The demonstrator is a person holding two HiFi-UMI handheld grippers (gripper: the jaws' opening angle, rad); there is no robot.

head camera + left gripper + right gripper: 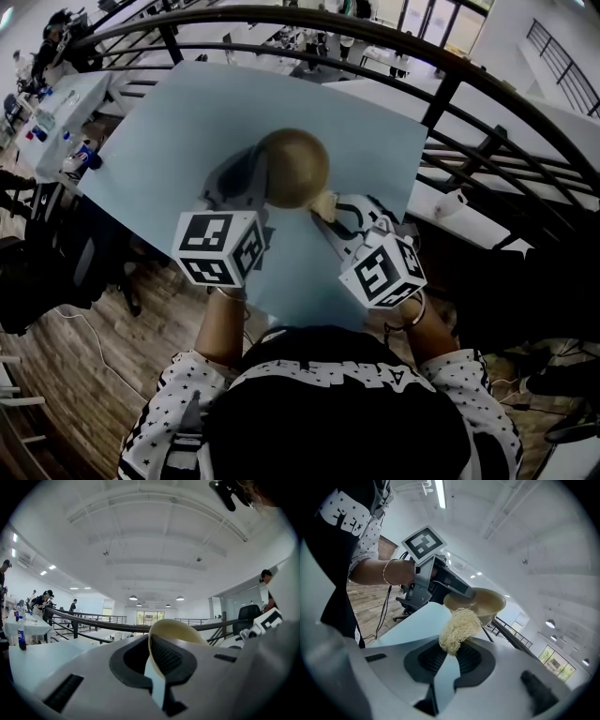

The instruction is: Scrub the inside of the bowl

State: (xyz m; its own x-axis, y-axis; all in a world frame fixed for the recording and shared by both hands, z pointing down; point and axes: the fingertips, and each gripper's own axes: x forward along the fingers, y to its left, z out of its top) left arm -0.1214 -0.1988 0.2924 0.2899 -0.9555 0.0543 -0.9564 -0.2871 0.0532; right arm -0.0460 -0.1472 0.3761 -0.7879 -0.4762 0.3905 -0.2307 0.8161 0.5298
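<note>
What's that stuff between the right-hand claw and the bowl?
A pale, stringy scrubbing pad, pinched by the right gripper and reaching toward the bowl; the right gripper view shows it.

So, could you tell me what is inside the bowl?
Only one finger of the left gripper, clamped on the bowl rim, shows inside; the scrubber sits outside, and the near wall hides the bottom.

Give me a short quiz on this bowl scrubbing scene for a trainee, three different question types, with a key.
1. True or false: the left gripper is shut on the rim of the bowl.
2. The right gripper grips: A) a flat cloth, B) a pale fibrous scrubber, C) nothing.
3. Fill in: the table top is light ___.
Key: 1 true; 2 B; 3 blue.
</note>
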